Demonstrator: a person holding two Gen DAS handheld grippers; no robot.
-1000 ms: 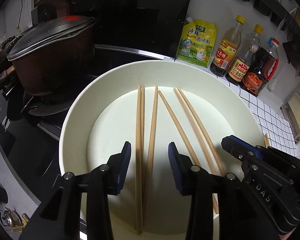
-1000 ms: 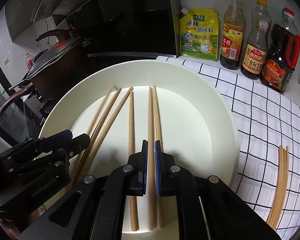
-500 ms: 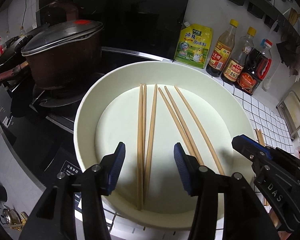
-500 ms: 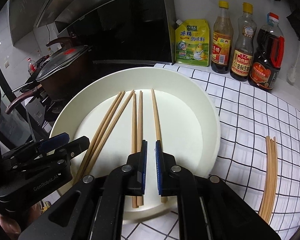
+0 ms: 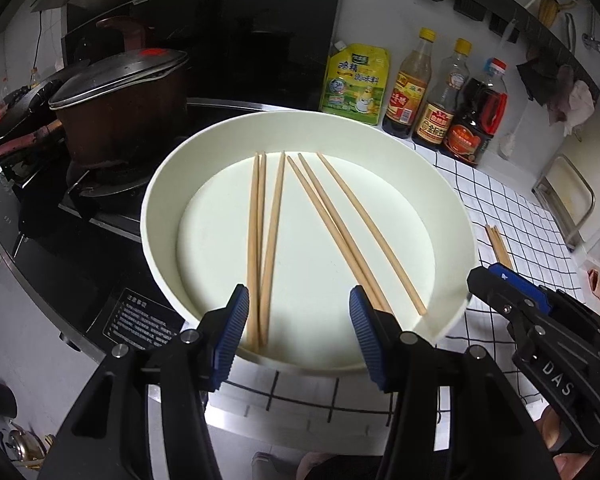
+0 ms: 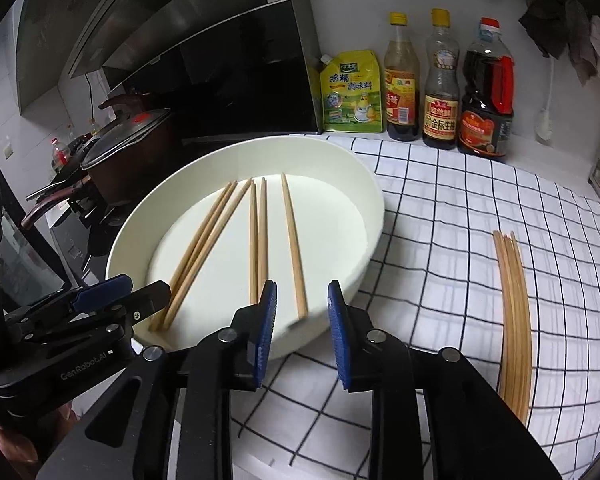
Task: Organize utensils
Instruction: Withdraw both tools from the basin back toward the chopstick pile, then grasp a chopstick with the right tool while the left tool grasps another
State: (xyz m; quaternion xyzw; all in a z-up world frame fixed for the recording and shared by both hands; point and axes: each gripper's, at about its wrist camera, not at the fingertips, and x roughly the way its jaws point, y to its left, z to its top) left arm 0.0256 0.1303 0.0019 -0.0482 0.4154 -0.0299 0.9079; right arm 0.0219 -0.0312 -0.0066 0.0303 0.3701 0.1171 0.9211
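Several wooden chopsticks (image 5: 268, 220) lie in a wide white bowl (image 5: 152, 200), fanned out on its floor. My left gripper (image 5: 298, 300) hovers at the bowl's near rim, open, with nothing pressed between its blue pads. In the right wrist view the same chopsticks (image 6: 256, 232) and bowl (image 6: 364, 168) sit ahead and to the left. My right gripper (image 6: 302, 292) is over the near right rim; its jaws are opening and hold nothing. More chopsticks (image 6: 514, 308) lie bundled on the checked cloth to the right.
A lidded brown pot (image 5: 120, 104) stands on the black stove left of the bowl. A yellow seasoning pouch (image 5: 356, 84) and three sauce bottles (image 5: 440, 96) line the back wall. The black-and-white checked cloth (image 6: 460, 220) covers the counter on the right.
Both grippers have drawn back from the bowl toward its near rim. The right gripper let go of a chopstick, which now lies in the bowl, and its jaws parted. The left jaws widened.
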